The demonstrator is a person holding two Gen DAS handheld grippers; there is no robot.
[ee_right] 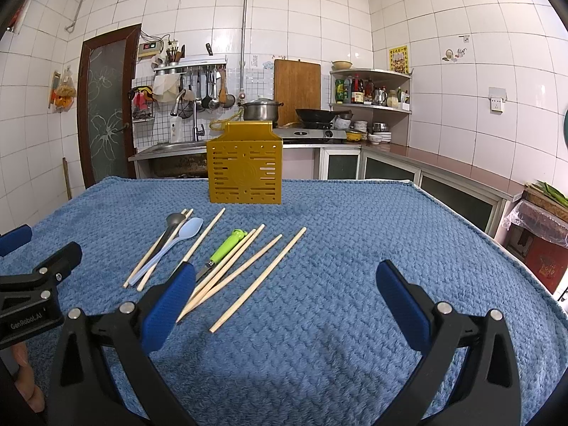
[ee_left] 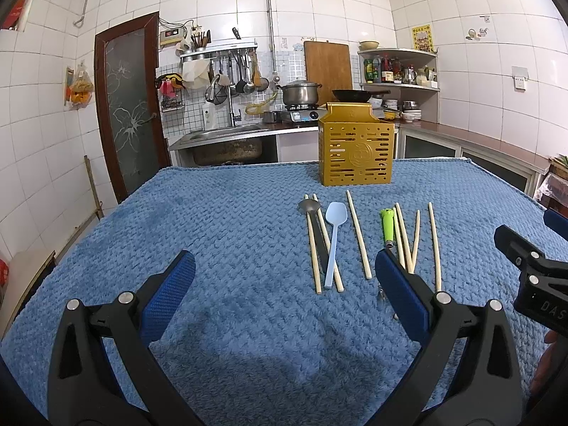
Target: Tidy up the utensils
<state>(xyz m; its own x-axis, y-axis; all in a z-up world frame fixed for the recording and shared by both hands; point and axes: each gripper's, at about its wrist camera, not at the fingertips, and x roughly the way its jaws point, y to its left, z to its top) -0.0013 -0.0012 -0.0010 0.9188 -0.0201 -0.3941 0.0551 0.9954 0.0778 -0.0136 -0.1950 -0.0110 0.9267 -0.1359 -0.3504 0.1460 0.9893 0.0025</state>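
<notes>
Seven chopsticks: bare wooden sticks (ee_right: 258,279) lie loose on the cloth, fanned out, some crossing or touching the other utensils.
Blue spoon: a pale blue plastic spoon (ee_left: 332,241) lies between two chopsticks, bowl pointing to 12 o'clock, toward the holder.
Metal spoon: a dark-handled metal spoon (ee_left: 309,206) lies just beside the blue one at its 9 o'clock side, with chopsticks touching it.
Green knife: a small knife with a lime-green handle (ee_right: 227,245) lies at 3 o'clock of the spoons, handle toward the holder, blade toward the cameras, chopsticks along its right side.
Holder: a yellow perforated utensil holder (ee_left: 356,152) stands upright at 12 o'clock of the utensils, near the far edge of the table, apart from them.
Cloth: a blue textured cloth (ee_right: 337,248) covers the table under everything.
Left gripper: the left gripper (ee_left: 284,277) hangs above the cloth at 6 o'clock of the spoons, jaws spread wide, holding nothing.
Right gripper: the right gripper (ee_right: 285,280) hangs above the cloth at 5 o'clock of the chopsticks, jaws spread wide, nothing between them.
Backdrop: a white-tiled kitchen with a sink (ee_left: 227,131), a steel pot (ee_right: 261,109) and a black wok (ee_right: 316,115) on the stove.
</notes>
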